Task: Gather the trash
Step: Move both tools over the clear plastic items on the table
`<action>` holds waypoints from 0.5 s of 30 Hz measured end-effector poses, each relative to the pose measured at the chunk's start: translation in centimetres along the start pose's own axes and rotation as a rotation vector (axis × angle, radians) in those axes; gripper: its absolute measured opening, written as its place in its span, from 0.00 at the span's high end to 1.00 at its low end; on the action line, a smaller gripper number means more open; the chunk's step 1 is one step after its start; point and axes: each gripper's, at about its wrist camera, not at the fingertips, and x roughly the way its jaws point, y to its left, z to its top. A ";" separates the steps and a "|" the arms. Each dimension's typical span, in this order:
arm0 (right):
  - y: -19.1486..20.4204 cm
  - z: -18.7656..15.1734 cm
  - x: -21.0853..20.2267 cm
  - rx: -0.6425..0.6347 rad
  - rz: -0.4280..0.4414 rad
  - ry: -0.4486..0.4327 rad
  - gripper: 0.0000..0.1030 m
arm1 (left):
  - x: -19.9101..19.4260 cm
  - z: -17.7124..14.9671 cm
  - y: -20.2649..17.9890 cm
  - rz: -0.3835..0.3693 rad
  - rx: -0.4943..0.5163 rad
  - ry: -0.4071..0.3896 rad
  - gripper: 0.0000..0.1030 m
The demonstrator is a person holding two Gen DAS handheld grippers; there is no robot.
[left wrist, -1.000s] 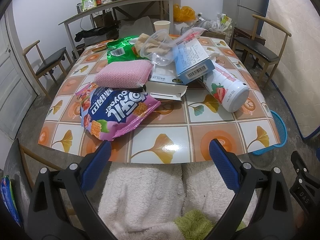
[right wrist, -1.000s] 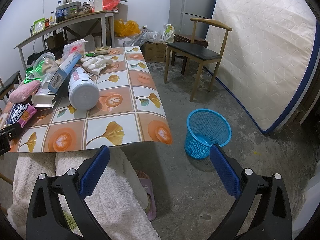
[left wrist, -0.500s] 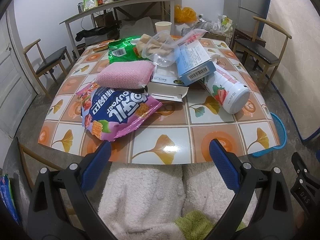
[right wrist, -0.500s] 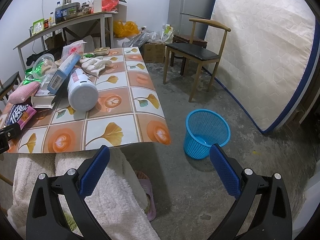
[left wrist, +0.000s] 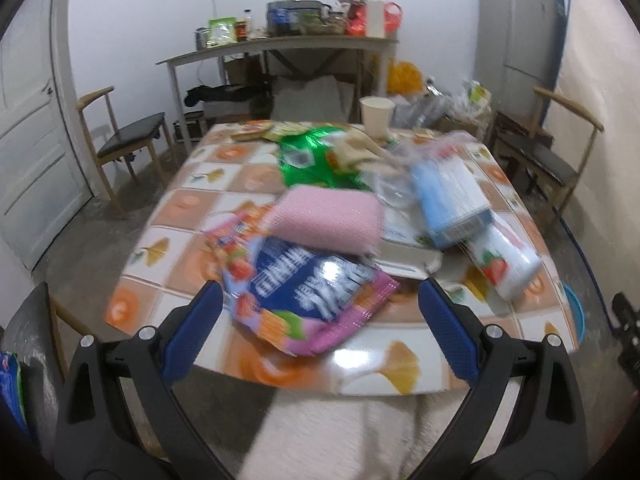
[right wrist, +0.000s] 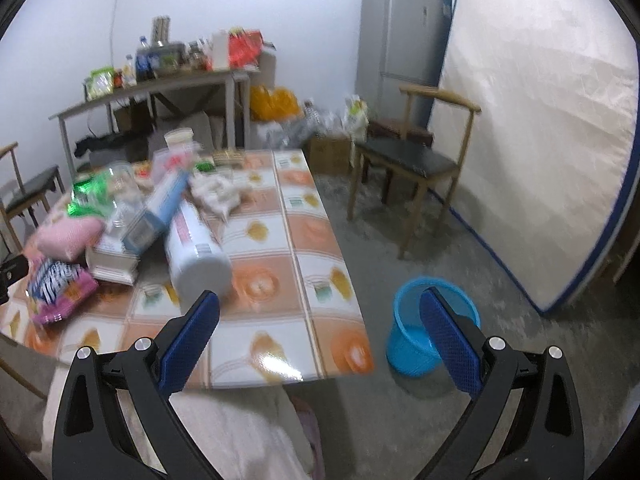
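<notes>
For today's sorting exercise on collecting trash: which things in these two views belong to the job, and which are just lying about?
Belongs to the job:
purple snack bag
green snack bag
paper cup
blue carton
blue basket
left gripper and right gripper, jaws open

Just lying about:
wooden chair
mattress
fridge

Glossy tiled tabletop (left wrist: pixel 362 364) reflects light; shiny purple foil snack bag (left wrist: pixel 308 300); blue plastic mesh basket (right wrist: pixel 416 346); rough grey concrete floor (right wrist: pixel 500 316).
</notes>
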 end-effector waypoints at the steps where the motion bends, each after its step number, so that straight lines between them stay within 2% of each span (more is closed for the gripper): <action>1: 0.4 0.4 0.0 -0.006 0.015 -0.037 0.05 | 0.2 0.3 0.8 0.010 -0.007 0.000 0.08; 4: 1.4 1.2 -0.2 -0.014 0.124 -0.128 0.05 | 0.9 0.8 3.2 0.022 -0.026 -0.016 0.08; 8: 3.2 2.0 0.8 -0.033 0.199 -0.128 0.05 | 1.7 1.1 5.6 -0.020 -0.031 -0.018 0.08; 11: 4.6 2.4 2.0 -0.051 0.271 -0.076 0.05 | 2.4 1.4 6.8 -0.117 -0.053 -0.002 0.08; 13: 5.3 2.8 2.8 -0.063 0.303 -0.048 0.05 | 2.9 1.7 7.2 -0.207 -0.089 -0.009 0.08; 15: 5.8 3.0 3.2 -0.065 0.330 -0.031 0.05 | 3.7 2.4 7.1 -0.265 -0.130 0.004 0.08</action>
